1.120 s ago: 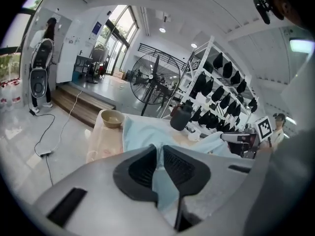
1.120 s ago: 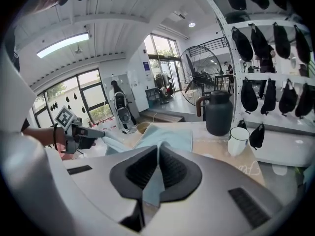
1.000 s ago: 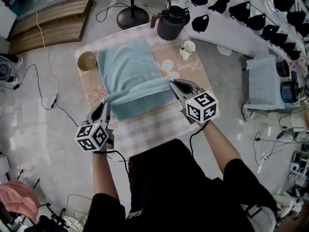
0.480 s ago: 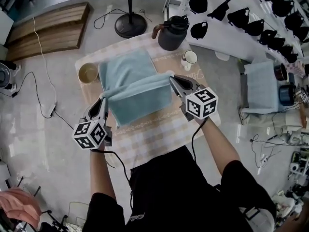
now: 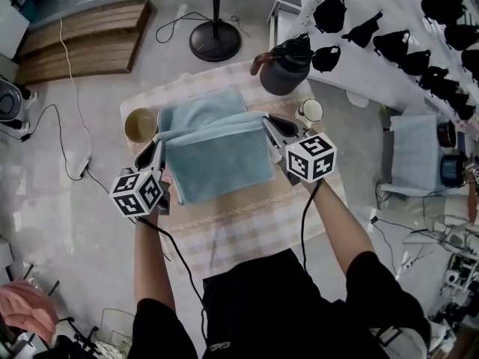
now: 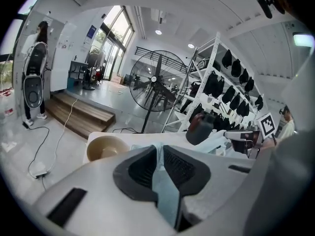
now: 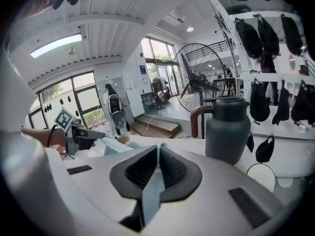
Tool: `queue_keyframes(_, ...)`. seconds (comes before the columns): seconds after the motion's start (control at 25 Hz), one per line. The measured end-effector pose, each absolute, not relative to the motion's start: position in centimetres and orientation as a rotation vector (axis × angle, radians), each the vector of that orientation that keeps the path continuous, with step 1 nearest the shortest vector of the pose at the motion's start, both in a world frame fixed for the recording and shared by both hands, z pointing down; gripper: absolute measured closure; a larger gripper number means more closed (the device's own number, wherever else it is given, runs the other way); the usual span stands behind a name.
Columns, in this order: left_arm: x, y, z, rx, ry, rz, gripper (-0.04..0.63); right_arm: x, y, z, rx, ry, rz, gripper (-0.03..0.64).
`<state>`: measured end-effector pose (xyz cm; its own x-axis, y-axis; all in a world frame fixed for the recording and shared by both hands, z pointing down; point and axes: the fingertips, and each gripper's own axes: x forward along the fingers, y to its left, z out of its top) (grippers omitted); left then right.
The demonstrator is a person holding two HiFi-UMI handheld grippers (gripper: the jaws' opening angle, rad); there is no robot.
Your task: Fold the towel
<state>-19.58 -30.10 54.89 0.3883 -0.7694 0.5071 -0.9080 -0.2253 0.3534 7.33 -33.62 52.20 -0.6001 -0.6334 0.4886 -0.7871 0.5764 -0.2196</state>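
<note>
A light blue towel point(image 5: 213, 152) lies on the small table, its near edge lifted and carried toward the far side, so it lies doubled over itself. My left gripper point(image 5: 159, 142) is shut on the towel's left corner; blue cloth point(image 6: 165, 191) runs between its pads. My right gripper point(image 5: 264, 120) is shut on the right corner, with cloth point(image 7: 150, 193) pinched between its pads. The held edge stretches between the two grippers, above the towel's far part.
The table wears a checked cloth point(image 5: 239, 223). A tan bowl point(image 5: 139, 124) sits at its left, a dark kettle point(image 5: 286, 67) at the far right and a white mug point(image 5: 309, 111) beside my right gripper. A standing fan point(image 5: 215, 40) and wooden steps point(image 5: 82, 40) are beyond.
Both grippers have carried the towel's lifted edge away from me toward the far side. Less of the lower layer shows beyond the held edge.
</note>
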Motion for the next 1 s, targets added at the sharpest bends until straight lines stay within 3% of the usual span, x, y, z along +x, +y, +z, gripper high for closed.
queue_keyframes(0.92, -20.7, -37.3, 61.6, 1.865, -1.44, 0.361, 0.543, 6.0, -42.9, 59.9, 1.139, -2.379, 0.836, 0.6)
queue_keyframes(0.96, -20.6, -37.5, 61.4, 1.876, -1.441, 0.341, 0.539, 6.0, -42.9, 60.1, 1.137, -2.377, 0.843, 0.6)
queue_keyframes(1.0, -20.5, -37.6, 61.1, 1.89, -1.445, 0.314, 0.478, 6.0, -42.9, 60.2, 1.131, -2.379, 0.85, 0.6)
